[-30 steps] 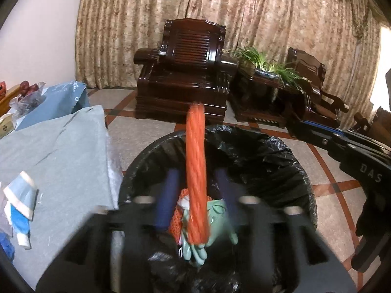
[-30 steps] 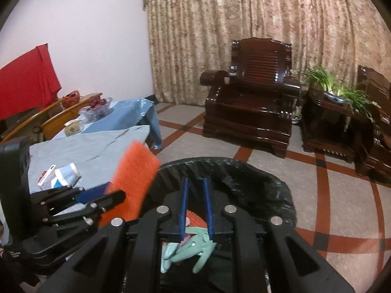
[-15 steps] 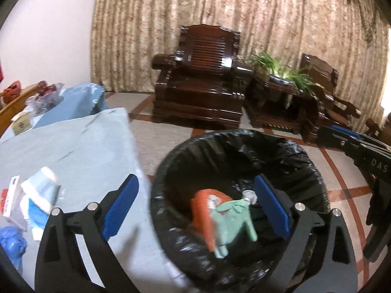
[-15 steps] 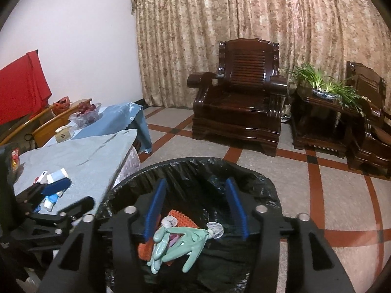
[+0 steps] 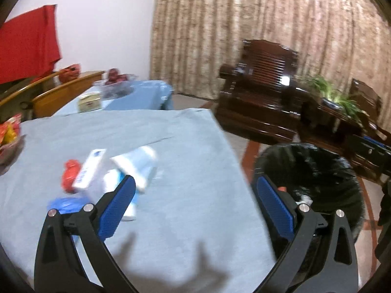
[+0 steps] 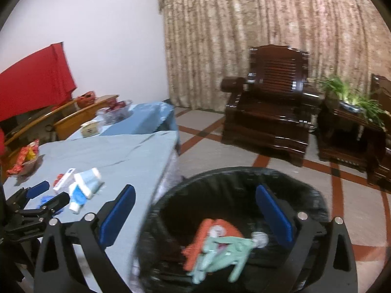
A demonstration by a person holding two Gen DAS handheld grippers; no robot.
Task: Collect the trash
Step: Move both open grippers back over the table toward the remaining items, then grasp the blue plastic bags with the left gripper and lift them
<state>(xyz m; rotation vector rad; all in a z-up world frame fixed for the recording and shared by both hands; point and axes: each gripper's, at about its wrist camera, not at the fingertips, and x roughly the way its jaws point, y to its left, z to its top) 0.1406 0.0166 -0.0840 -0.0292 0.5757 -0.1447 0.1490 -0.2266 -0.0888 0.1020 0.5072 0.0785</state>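
Note:
My left gripper point(image 5: 195, 183) hangs over the edge of the blue-clothed table point(image 5: 171, 134), its jaws opening with nothing between them. Ahead of its left finger lies a small heap of trash: white-and-blue packets point(image 5: 136, 166), a white box point(image 5: 90, 166), a red lump point(image 5: 69, 175) and crumpled blue plastic point(image 5: 66, 204). The black-lined bin point(image 5: 305, 146) stands to the right of the table. My right gripper point(image 6: 195, 189) is above the bin point(image 6: 244, 169), jaws opening and empty. Inside lie an orange mesh piece point(image 6: 229, 229) and a green glove point(image 6: 220, 249).
A dark wooden armchair point(image 6: 268, 112) and a side table with a plant point(image 6: 349, 102) stand beyond the bin on the tiled floor. On the table's far left sit a bowl of snack wrappers point(image 6: 24, 158), a tissue box point(image 5: 89, 101) and bagged fruit point(image 5: 117, 75).
Both grippers have opened. The orange piece left my left gripper and the green glove my right; both now lie in the bin. My left gripper has swung left over the table.

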